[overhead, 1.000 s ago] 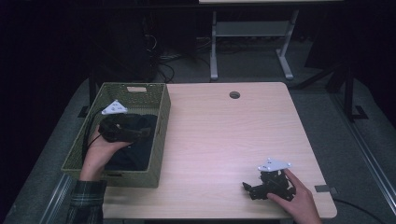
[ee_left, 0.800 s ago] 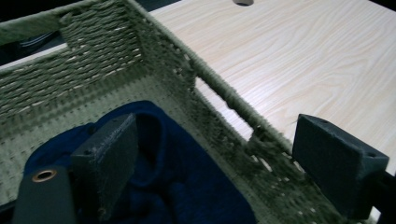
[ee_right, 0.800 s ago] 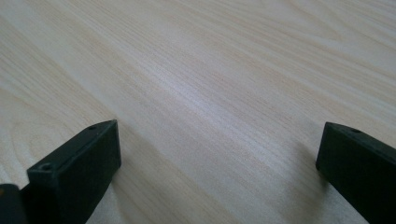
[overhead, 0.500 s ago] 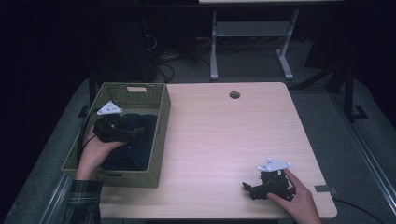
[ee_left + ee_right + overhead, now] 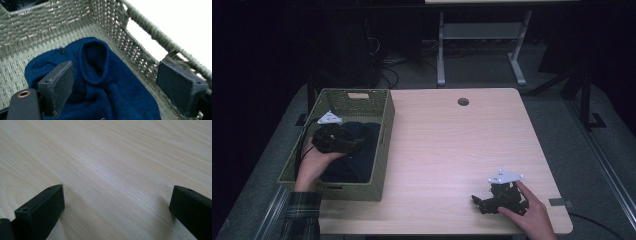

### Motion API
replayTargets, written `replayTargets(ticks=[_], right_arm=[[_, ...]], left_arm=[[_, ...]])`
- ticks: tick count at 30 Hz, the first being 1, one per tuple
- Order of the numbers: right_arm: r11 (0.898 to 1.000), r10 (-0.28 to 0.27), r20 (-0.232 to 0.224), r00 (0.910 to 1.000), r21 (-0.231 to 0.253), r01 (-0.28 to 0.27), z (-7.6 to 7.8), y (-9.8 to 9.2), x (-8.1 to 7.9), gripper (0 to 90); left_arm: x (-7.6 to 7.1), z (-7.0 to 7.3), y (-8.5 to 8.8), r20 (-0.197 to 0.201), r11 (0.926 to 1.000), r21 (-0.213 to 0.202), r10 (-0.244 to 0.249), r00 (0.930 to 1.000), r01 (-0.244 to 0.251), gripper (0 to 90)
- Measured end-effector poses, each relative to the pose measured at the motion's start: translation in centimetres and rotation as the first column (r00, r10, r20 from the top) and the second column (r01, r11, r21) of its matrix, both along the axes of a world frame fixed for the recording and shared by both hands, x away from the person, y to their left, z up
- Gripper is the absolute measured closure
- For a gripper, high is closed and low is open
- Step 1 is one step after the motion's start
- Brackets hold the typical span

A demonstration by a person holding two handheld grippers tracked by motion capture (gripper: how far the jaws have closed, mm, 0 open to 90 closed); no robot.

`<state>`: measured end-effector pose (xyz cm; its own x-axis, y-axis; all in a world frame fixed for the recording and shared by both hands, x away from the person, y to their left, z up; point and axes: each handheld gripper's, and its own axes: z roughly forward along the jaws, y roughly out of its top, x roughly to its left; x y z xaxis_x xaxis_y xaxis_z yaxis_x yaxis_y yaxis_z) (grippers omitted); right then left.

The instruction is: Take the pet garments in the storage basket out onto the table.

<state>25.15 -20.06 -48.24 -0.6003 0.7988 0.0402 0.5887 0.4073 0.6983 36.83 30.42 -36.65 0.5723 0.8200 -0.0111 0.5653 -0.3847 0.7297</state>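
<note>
Blue garment (image 5: 100, 82) not yet grasped; left hand-held gripper (image 5: 117, 82) held released above it inside basket (image 5: 384, 125).

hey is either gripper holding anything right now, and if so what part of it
Nothing is held. The left gripper hangs open over the blue garment in the basket, fingers wide apart. The right gripper is open above the bare table.

High view overlooks the table (image 5: 452, 145); claw views sit close above basket (image 5: 140, 32) and tabletop.
</note>
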Motion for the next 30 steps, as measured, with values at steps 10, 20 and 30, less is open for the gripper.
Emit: replayTargets(ticks=[10,20,30], right_arm=[[1.000,0.000,0.000,1.0000,0.000,0.000,0.0,0.0,0.0,0.0],[1.000,0.000,0.000,1.0000,-0.001,0.000,0.0,0.0,0.0,0.0],[1.000,0.000,0.000,1.0000,-0.001,0.000,0.0,0.0,0.0,0.0]], left_arm=[[0.5,-1.3,0.3,-0.035,0.9998,0.013,0.015,0.9993,-0.014,14.0],[1.0,-2.5,0.3,-0.070,0.9992,0.037,0.017,0.9974,-0.014,14.1],[1.4,-3.9,0.1,-0.150,0.9982,0.060,0.017,0.9886,-0.008,14.0]])
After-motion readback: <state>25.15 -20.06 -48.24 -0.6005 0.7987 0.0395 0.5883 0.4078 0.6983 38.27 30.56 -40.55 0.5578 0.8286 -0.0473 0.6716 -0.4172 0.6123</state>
